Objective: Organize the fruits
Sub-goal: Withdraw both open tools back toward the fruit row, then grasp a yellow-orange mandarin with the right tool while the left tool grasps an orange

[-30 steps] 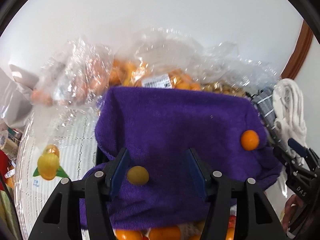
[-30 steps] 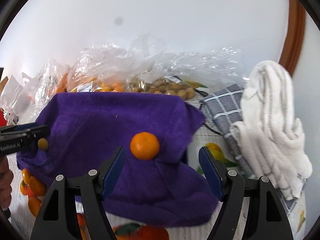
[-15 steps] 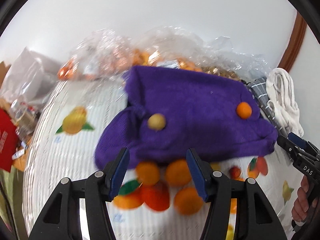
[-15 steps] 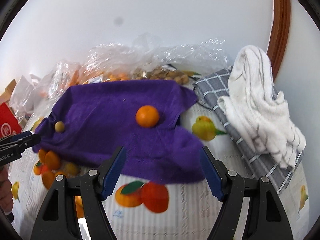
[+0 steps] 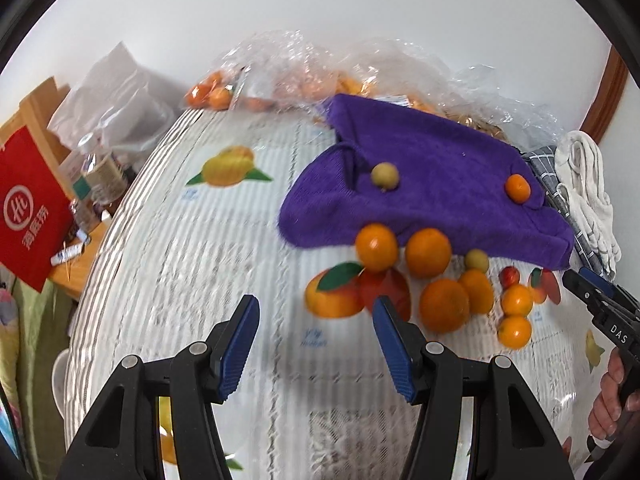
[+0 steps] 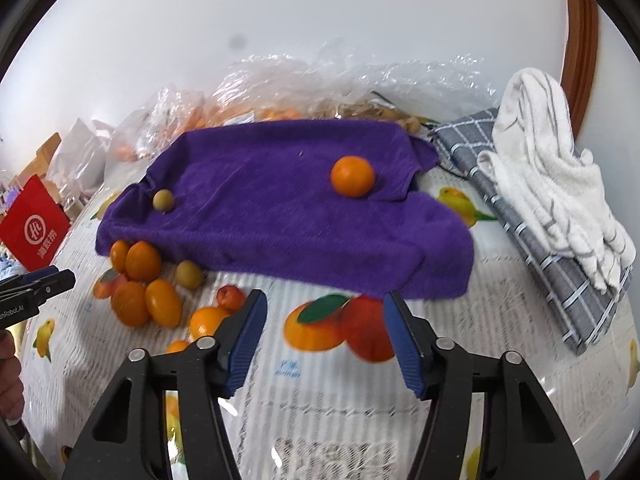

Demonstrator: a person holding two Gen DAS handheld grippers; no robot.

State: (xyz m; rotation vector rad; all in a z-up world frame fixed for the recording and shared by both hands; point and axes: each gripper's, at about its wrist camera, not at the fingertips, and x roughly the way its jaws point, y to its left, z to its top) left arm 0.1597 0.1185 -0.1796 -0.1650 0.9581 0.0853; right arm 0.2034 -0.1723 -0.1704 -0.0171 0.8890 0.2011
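Partly under purple towel [image 6: 280, 208], oranges [image 6: 142, 260]; both grippers [image 5: 316, 334] [image 6: 326, 336] gape empty

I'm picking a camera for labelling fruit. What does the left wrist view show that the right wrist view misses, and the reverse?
Only the left wrist view shows the lemon print on the tablecloth beside the towel's left end.

Only the right wrist view shows the full grey checked cloth and the whole white towel on it.

Both show the purple towel, the orange and the small yellow-green fruit on it, and the loose fruit pile. Both tongs are open.
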